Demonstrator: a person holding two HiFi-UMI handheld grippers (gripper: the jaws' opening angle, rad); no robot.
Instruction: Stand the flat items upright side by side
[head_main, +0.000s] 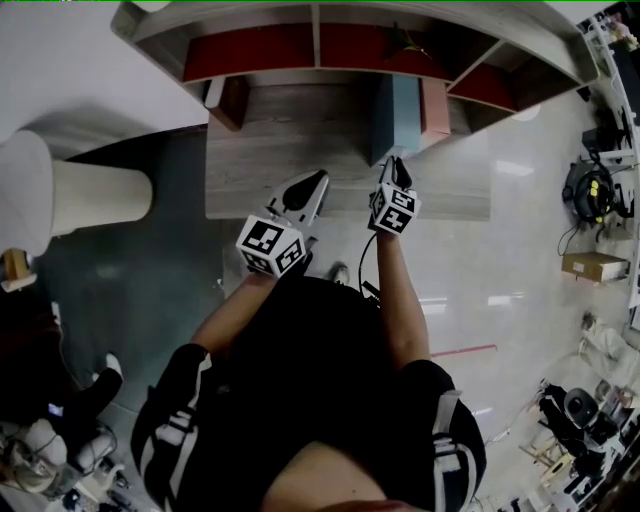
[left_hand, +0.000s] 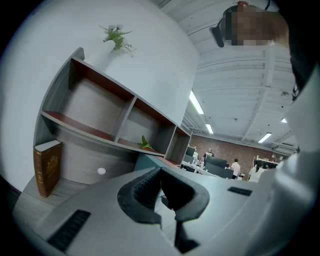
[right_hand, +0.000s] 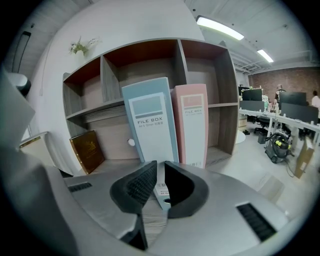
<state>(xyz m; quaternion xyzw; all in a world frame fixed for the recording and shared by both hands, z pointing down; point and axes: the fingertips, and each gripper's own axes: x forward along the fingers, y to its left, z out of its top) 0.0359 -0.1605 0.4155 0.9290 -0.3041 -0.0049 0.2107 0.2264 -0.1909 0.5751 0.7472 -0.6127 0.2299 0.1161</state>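
Observation:
A light blue file box (right_hand: 150, 120) and a pink file box (right_hand: 192, 125) stand upright side by side on the wooden shelf (head_main: 300, 130), the blue one tilted a little. From the head view they are the blue file box (head_main: 405, 110) and the pink file box (head_main: 435, 105). My right gripper (right_hand: 159, 172) sits low in front of the blue box, its jaws nearly together. The box's foot shows through the slit, and nothing is pressed. My right gripper (head_main: 397, 165) points at the box's base. My left gripper (left_hand: 167, 192), also seen at the shelf's front edge (head_main: 318, 182), is shut and empty. A brown book (right_hand: 87, 150) leans at the left.
The shelf unit (right_hand: 177, 60) has several open cubbies with red-brown floors above the lower board. A small plant (left_hand: 117, 35) sits on top. The brown book (left_hand: 47, 167) stands by the left end wall. An office with desks and people lies to the right.

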